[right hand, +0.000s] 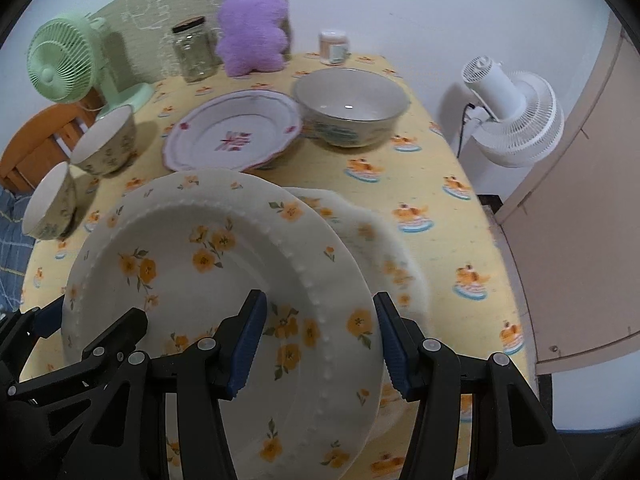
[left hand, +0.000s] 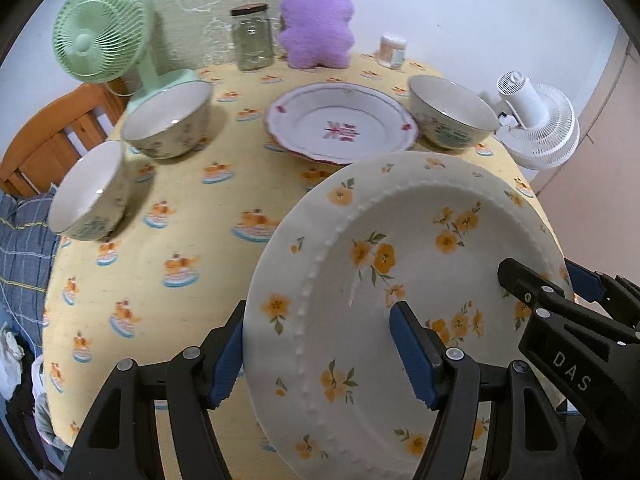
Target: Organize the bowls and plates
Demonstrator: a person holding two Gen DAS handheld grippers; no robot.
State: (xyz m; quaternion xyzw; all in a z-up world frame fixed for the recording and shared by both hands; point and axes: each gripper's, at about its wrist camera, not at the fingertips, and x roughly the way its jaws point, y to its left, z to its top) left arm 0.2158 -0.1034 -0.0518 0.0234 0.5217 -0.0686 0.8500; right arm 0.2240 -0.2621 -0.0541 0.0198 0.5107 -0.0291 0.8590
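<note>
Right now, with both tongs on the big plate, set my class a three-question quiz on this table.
1. True or false: both tongs grip the yellow-flowered plate.
2. How many bowls stand on the tablecloth?
3. Which fan is nearest the pair of bowls at the left: A) green fan B) white fan?

Key: 1 true, left tongs and right tongs each clamp its rim. 2 three. 3 A.

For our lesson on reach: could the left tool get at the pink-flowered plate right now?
Probably not as it stands. The left tool straddles the rim of the yellow-flowered plate, shared with the right tool, which blocks the way to the pink-flowered plate.
</note>
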